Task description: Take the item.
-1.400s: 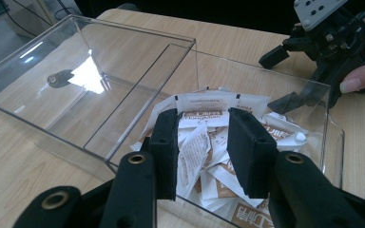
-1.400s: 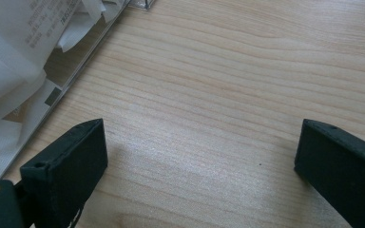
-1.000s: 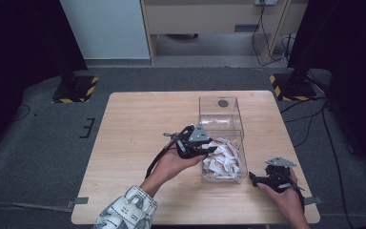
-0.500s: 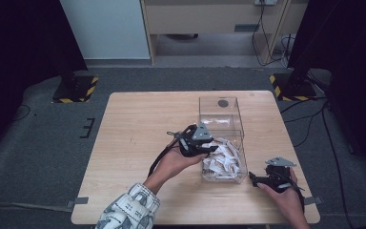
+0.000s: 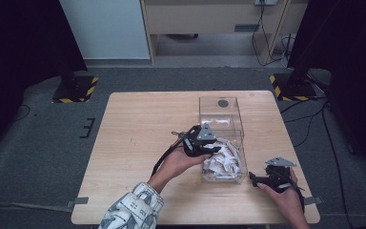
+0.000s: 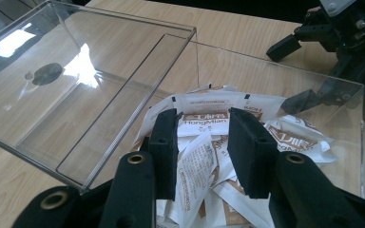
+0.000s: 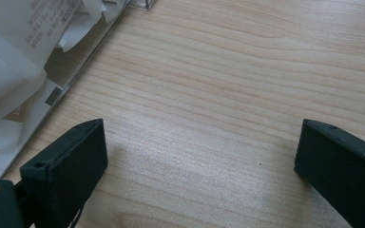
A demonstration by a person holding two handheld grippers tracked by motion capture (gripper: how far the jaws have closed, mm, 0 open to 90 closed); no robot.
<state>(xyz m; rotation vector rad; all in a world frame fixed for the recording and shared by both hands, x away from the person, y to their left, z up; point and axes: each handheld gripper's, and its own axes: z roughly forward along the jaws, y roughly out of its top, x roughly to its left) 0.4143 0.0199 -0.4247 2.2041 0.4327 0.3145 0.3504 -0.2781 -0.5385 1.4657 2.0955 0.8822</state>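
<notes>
A clear plastic box [image 5: 219, 99] lies on the wooden table [image 5: 138, 129], and a heap of white and brown packets [image 5: 224, 162] fills its near end. My left gripper [image 5: 213, 148] reaches in over the box's left wall. In the left gripper view its jaws [image 6: 203, 118] stand partly open just above the packets [image 6: 199, 156], with nothing pinched between the pads. To the right of the box my right gripper [image 5: 253, 177] rests low over the table. Its jaws [image 7: 199, 142] are wide open over bare wood, with the box wall [image 7: 76, 80] and packets [image 7: 9, 61] at its left.
The far half of the box [image 6: 100, 95] holds no packets and has a dark round spot [image 5: 223, 102] on it. The right gripper [image 6: 332, 28] shows beyond the box in the left gripper view. Black stands [image 5: 295, 81] flank the table's far corners.
The left gripper has edged slightly to the right over the packets. The right hand has kept still.
</notes>
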